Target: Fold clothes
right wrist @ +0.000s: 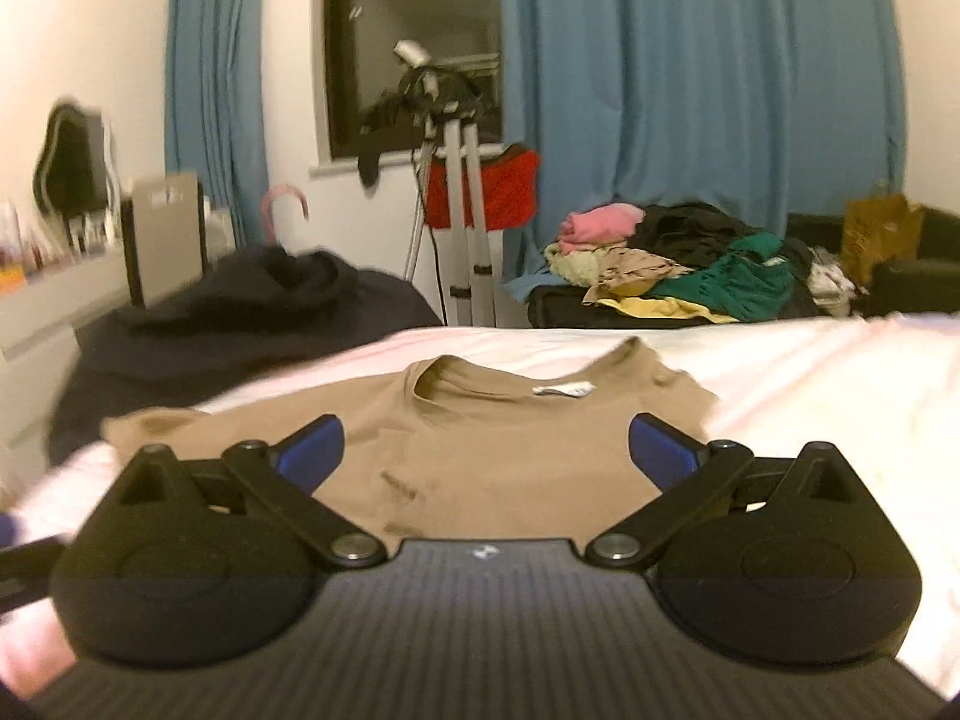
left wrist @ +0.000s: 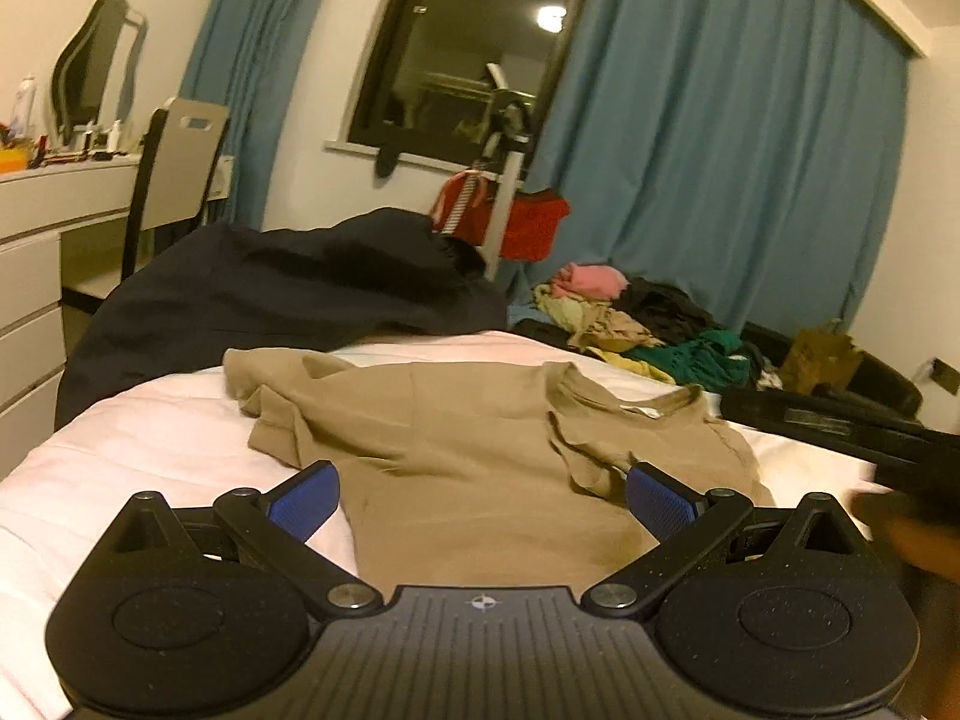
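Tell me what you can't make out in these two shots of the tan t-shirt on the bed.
- Tan t-shirt: its lower part is hidden behind the gripper body in both views.
- Neck label: print too small and blurred in the right wrist view.
- Dark object at the right of the left wrist view: cut off and blurred, unidentifiable.
- Dresser items: too small to name.

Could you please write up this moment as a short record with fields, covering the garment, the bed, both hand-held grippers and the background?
garment: tan T-shirt, lying on the bed, collar label showing, partly rumpled
surface: white bed cover
left hand-held gripper: open, over the shirt, holding nothing
right hand-held gripper: open, over the shirt, holding nothing
nearby: dark garment at the bed's far left
background: pile of mixed clothes, blue curtains, tripod
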Tool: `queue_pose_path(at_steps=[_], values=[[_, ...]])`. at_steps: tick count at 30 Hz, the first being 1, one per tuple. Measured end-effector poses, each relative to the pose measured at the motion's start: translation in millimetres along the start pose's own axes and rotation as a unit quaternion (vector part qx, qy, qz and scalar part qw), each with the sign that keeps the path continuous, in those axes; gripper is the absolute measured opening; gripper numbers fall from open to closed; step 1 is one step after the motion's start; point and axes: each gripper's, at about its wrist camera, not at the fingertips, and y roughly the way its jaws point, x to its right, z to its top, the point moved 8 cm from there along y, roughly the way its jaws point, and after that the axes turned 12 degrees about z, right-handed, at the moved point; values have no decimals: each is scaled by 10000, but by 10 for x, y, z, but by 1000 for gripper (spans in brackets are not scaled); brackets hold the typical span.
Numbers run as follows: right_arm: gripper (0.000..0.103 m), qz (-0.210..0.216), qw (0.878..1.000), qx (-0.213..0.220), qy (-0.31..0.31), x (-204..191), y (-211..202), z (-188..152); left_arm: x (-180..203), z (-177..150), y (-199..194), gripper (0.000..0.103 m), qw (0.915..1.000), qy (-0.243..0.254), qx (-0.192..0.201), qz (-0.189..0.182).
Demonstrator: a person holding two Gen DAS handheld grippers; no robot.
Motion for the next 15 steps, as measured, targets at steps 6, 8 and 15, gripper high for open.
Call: queue_pose_path(at_steps=[6,8,15], values=[[103,-41,9971,707,271,46,-1262,-132,180,-157,-231,100,9990,372,-136,-225],[103,-103,9951,966,184,51,-1654,-199,263,-215,-344,100,9978,592,-144,-278],[103,25,9978,621,214,155,-2314,-471,470,-278,-686,100,9949,868,-215,-470]])
